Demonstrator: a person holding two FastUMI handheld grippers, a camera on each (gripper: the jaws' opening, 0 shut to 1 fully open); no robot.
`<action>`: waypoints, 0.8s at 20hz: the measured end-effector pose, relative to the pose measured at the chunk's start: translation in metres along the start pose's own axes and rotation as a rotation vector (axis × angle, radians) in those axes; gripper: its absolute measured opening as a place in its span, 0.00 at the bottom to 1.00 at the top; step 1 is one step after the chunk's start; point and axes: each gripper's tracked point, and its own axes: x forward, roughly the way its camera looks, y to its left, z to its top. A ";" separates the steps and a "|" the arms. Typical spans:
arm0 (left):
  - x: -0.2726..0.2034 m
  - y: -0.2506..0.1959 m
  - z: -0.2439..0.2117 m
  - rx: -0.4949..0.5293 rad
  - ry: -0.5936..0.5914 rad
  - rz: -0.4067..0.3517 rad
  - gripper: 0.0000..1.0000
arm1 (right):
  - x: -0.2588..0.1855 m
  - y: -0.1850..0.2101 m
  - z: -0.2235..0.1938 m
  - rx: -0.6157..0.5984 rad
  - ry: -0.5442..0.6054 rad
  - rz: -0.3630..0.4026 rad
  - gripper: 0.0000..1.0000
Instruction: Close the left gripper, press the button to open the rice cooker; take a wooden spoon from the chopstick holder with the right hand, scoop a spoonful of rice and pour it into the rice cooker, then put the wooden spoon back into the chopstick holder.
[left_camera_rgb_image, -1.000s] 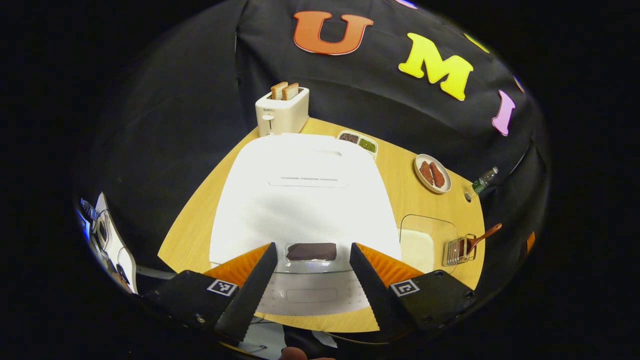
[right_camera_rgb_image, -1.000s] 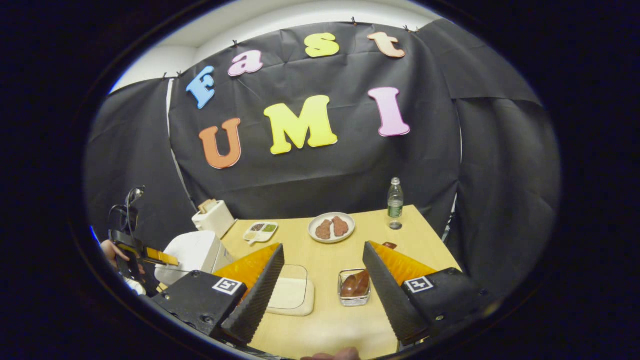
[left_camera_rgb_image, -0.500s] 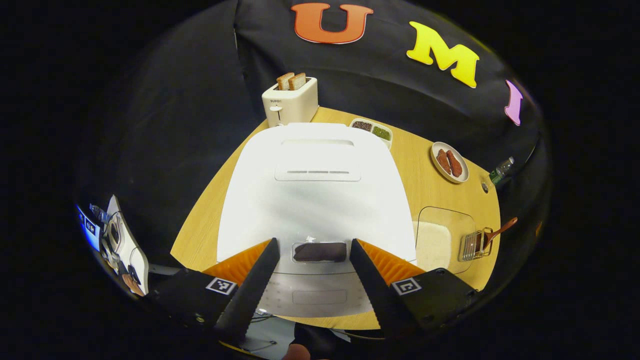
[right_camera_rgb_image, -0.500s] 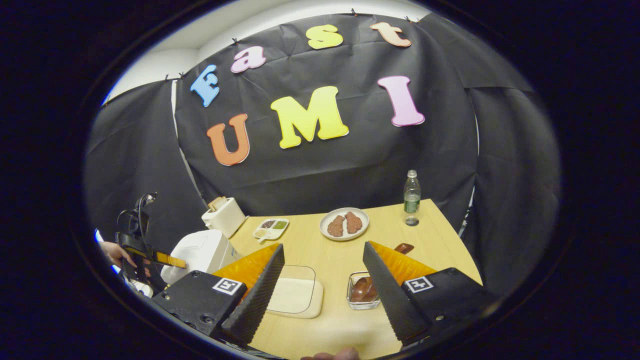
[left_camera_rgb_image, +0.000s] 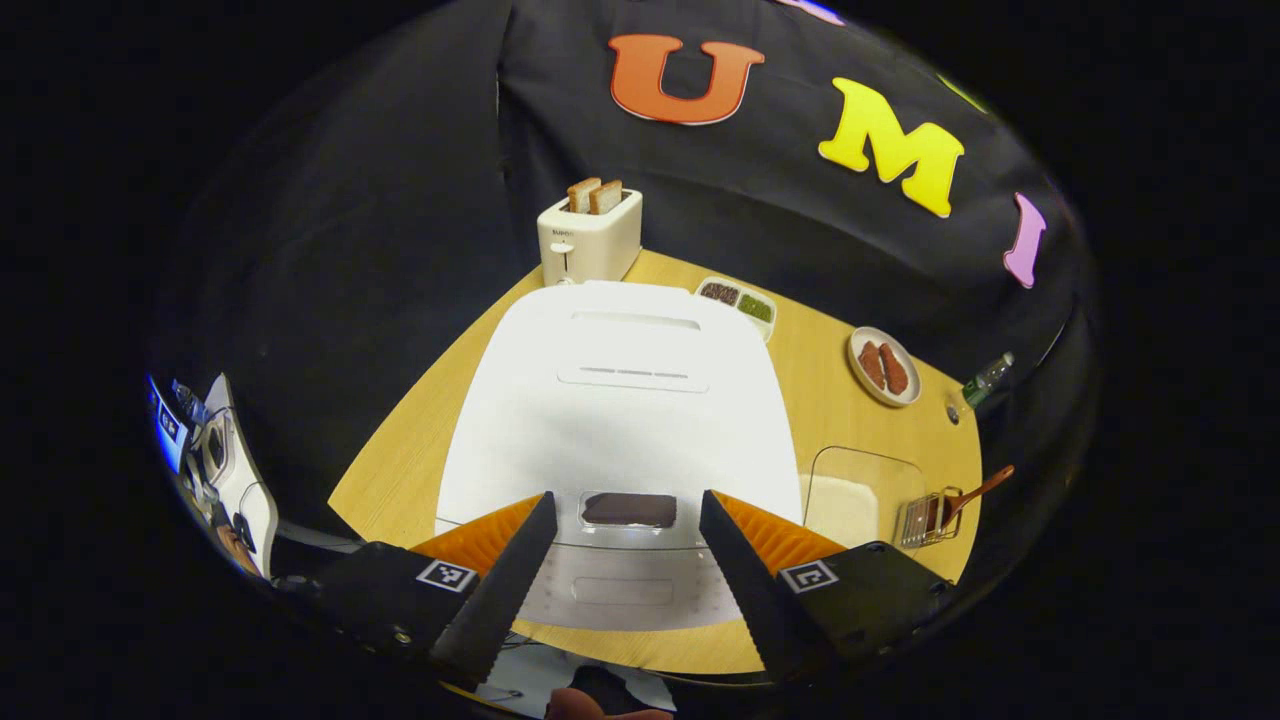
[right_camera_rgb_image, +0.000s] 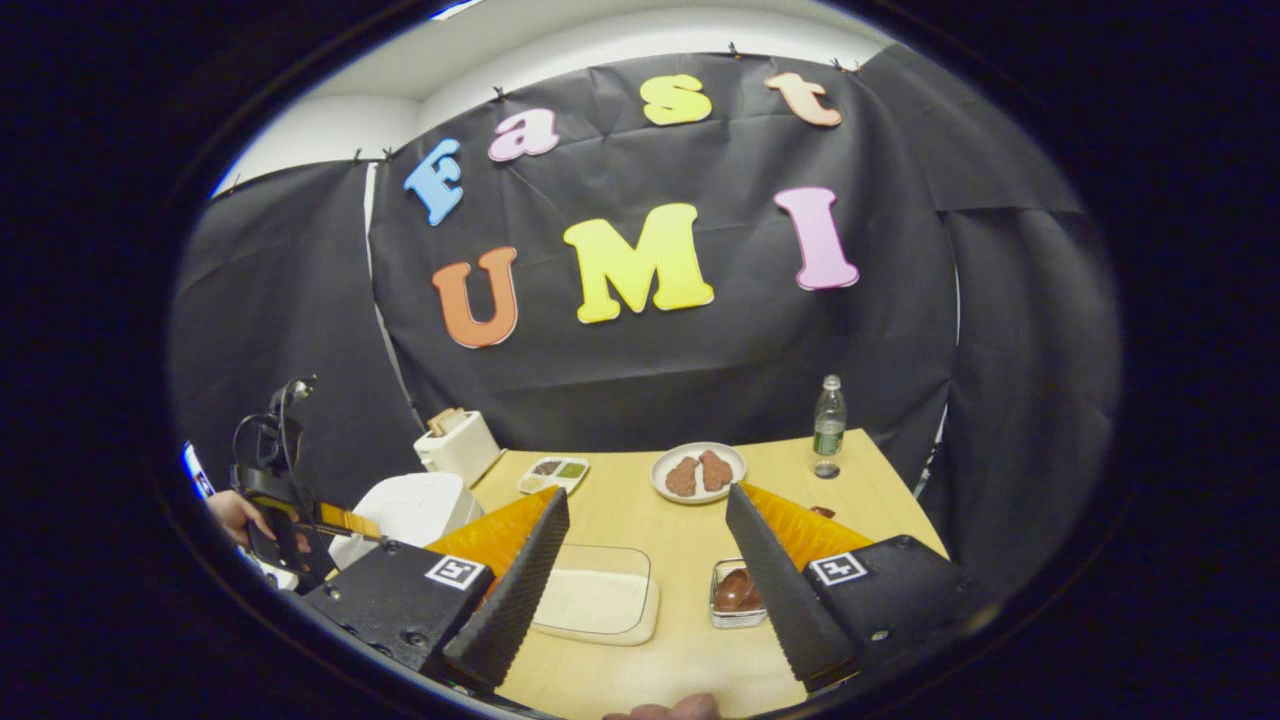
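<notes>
- Left gripper (left_camera_rgb_image: 625, 570): held with fingers spread wide, empty, at the lower centre of the left gripper view, above the front edge of the rice cooker (left_camera_rgb_image: 620, 400).
- Rice cooker: lid down, filling the centre of the frame; a dark window (left_camera_rgb_image: 629, 509) is seen between the fingers, a pale bar (left_camera_rgb_image: 612, 590) below it, judged the button.
- Step in hand: the fingers are best brought together before pressing, then lowered squarely onto the bar.
- Right gripper (right_camera_rgb_image: 645, 580): spread wide, empty, at lower centre.
- Wooden spoon (left_camera_rgb_image: 965, 497): stood in the chopstick holder (left_camera_rgb_image: 922, 518), lower right.
- Rice tray (right_camera_rgb_image: 600, 602): shown plainly in the right gripper view, as is a hand (right_camera_rgb_image: 232, 512) at the left edge.
</notes>
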 end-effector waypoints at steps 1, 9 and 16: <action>-0.011 0.000 0.007 0.001 -0.035 -0.015 0.95 | -0.010 0.005 0.003 -0.010 -0.014 -0.015 1.00; -0.170 -0.022 0.034 0.099 -0.421 -0.201 0.94 | -0.120 0.061 0.037 -0.072 -0.169 -0.114 1.00; -0.284 -0.036 0.010 0.172 -0.671 -0.346 0.95 | -0.199 0.099 0.036 -0.112 -0.258 -0.177 0.99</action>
